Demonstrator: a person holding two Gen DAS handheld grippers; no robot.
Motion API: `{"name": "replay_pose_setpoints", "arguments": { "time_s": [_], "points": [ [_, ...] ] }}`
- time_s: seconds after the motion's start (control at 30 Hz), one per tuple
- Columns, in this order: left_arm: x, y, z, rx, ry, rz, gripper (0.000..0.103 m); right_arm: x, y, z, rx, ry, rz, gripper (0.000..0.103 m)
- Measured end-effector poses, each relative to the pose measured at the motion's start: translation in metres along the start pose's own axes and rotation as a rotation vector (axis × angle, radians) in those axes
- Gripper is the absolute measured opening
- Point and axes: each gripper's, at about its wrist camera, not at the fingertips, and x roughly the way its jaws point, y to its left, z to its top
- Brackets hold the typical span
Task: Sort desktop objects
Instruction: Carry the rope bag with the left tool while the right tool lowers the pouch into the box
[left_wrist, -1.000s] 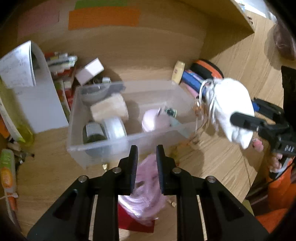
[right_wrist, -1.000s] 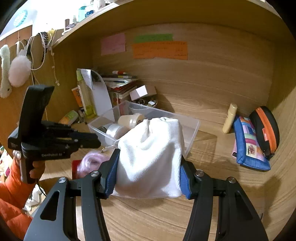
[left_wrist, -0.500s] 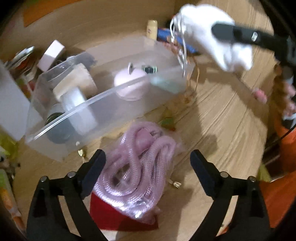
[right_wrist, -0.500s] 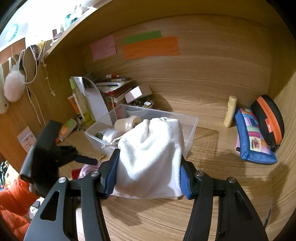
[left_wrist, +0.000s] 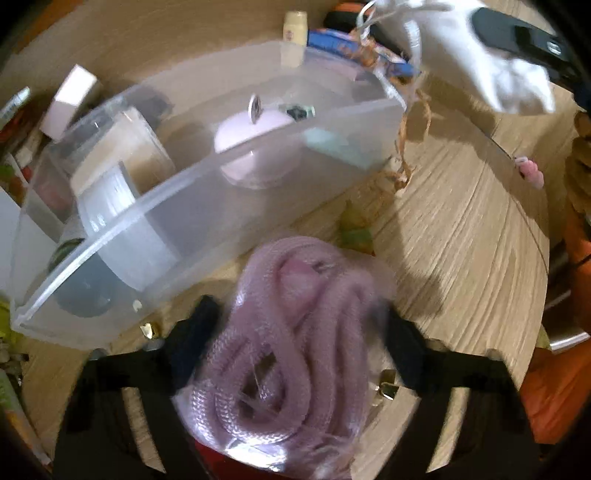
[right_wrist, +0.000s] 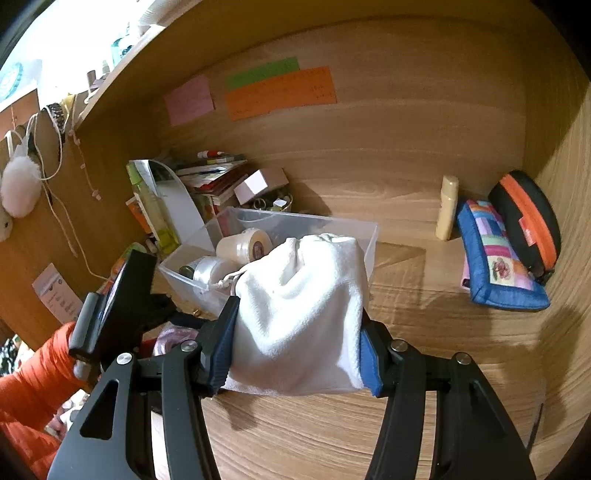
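My left tool (left_wrist: 299, 325), lower centre, has dropped over the pink rope bag (left_wrist: 291, 347), jaws closing; my right tool (right_wrist: 297, 347) still grips the white pouch (right_wrist: 299, 314).

My left wrist camera looks steeply down, very near the desk (left_wrist: 461, 236), over the clear plastic box (left_wrist: 221, 177). My right wrist camera is further back and looks more level, toward the back wall (right_wrist: 388, 140). Both views share the box (right_wrist: 332, 225), the white pouch (left_wrist: 480, 55) (right_wrist: 299, 314) and the blue case (right_wrist: 495, 254) behind.
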Motion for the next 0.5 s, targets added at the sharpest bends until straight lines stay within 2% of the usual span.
{"name": "replay_pose_setpoints", "arguments": {
  "time_s": [0.07, 0.13, 0.27, 0.5],
  "points": [
    [-0.002, -0.002, -0.003, -0.021, -0.023, 0.002, 0.068, 0.004, -0.002, 0.002, 0.013, 0.000, 0.004, 0.052],
    [-0.003, -0.004, -0.006, -0.048, -0.040, 0.006, 0.064, 0.008, -0.003, 0.006, 0.032, -0.004, 0.019, 0.052],
    [-0.011, -0.004, -0.012, -0.129, -0.080, -0.009, 0.061, 0.016, -0.006, 0.013, 0.064, -0.017, 0.033, 0.052],
    [-0.056, -0.008, -0.024, -0.246, -0.223, -0.028, 0.060, 0.029, -0.003, 0.024, 0.070, -0.018, 0.036, 0.052]
  ]
}}
